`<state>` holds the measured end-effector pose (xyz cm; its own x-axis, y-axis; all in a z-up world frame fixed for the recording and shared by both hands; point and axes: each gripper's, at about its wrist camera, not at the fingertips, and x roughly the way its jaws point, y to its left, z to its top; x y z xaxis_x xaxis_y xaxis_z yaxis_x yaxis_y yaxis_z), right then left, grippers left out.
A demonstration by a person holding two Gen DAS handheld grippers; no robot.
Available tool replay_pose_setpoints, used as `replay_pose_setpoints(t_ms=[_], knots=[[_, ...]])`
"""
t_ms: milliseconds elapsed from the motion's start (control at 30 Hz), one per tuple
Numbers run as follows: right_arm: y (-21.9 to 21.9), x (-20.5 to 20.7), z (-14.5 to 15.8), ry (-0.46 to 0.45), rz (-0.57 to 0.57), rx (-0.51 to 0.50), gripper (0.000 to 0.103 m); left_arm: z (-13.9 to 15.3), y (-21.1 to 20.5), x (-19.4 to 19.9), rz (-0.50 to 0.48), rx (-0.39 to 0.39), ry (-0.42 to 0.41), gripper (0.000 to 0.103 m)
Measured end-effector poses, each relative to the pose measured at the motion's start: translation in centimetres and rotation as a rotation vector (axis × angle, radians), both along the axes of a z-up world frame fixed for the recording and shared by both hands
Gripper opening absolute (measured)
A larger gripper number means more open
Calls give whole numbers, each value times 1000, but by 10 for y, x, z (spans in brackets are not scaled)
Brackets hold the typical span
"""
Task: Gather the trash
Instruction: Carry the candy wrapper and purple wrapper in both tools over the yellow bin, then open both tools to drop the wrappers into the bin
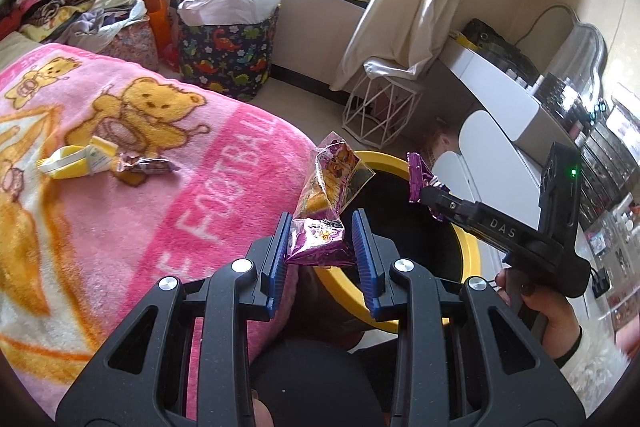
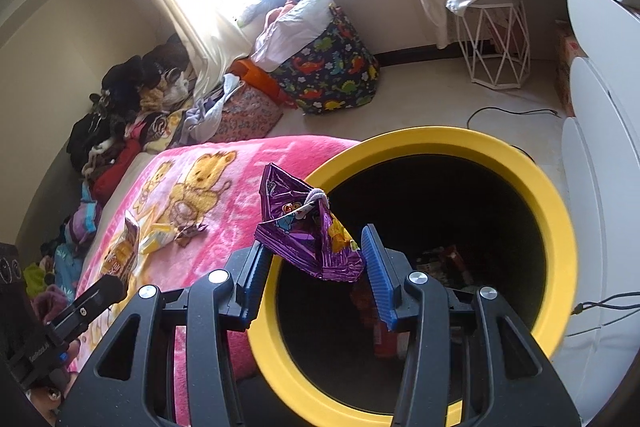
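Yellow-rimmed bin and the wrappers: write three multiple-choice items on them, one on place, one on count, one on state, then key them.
1. Where is the bin?
A. beside the bed
B. on the windowsill
C. on the blanket

2. How many pieces of trash lie on the pink blanket?
A. none
B. two
C. five

3. What is in the left tool?
A. nothing
B. a sock
C. a snack bag

Answers:
1 A, its yellow rim stands against the bed's edge.
2 B, a yellow wrapper and a brown candy wrapper lie there.
3 C, a purple snack bag sits between its blue fingers.
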<state>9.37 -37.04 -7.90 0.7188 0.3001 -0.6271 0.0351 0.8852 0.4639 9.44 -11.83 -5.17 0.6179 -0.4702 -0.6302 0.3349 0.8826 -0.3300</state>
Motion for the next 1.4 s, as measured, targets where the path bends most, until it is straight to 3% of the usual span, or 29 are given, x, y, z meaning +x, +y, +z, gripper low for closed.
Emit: replay_pose_setpoints(t_ms=[833, 1400], knots=[[-50, -23, -3, -2, -127, 55, 46, -11, -71, 2, -126, 71, 6, 24], [-66, -34, -8, 14, -158, 98, 48, -41, -111, 18, -187, 147, 54, 24]])
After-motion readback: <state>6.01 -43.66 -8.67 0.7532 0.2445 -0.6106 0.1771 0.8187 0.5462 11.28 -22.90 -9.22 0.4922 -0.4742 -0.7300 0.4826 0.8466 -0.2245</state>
